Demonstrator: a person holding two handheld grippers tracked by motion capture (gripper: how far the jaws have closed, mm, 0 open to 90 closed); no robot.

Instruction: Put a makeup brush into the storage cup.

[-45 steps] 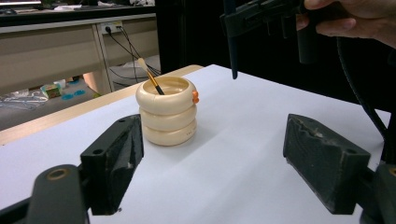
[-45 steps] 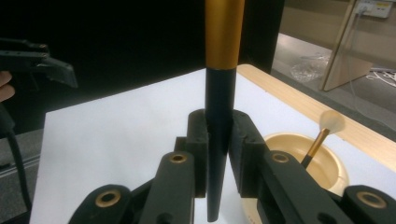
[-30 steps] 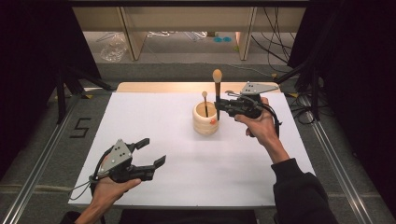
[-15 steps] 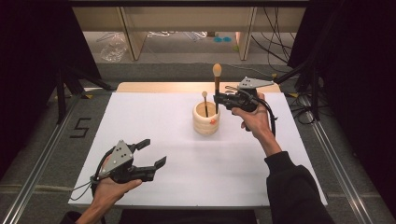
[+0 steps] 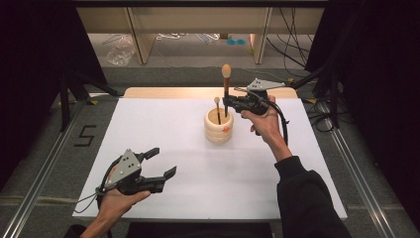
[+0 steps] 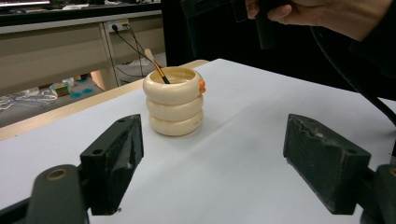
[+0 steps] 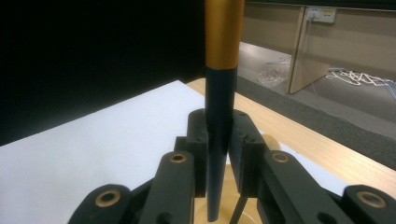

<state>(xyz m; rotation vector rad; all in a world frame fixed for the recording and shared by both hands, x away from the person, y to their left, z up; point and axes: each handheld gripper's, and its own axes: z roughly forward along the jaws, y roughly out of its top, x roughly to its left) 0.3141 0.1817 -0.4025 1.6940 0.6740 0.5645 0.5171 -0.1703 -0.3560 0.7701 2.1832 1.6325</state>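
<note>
A cream ringed cup (image 5: pixel 219 126) stands at the middle of the white table, with a small brush (image 5: pixel 217 106) leaning inside it. My right gripper (image 5: pixel 228 103) is shut on a larger makeup brush (image 5: pixel 226 89), held upright with its bristles on top. The handle's lower end sits at the cup's mouth. In the right gripper view the pads clamp the black handle (image 7: pixel 220 93) below its gold ferrule. My left gripper (image 5: pixel 162 162) rests open near the table's front left, holding nothing. In the left gripper view it (image 6: pixel 219 163) faces the cup (image 6: pixel 173 105).
A white sheet (image 5: pixel 148 129) covers the table and a wooden strip (image 5: pixel 168 92) runs along its far edge. Metal rails (image 5: pixel 44 163) flank both sides. Beyond the table stand wooden shelf legs (image 5: pixel 138 39), with cables on the floor.
My right gripper has carried the large brush a little toward the far side and left, over the cup. The left gripper has stayed put.
</note>
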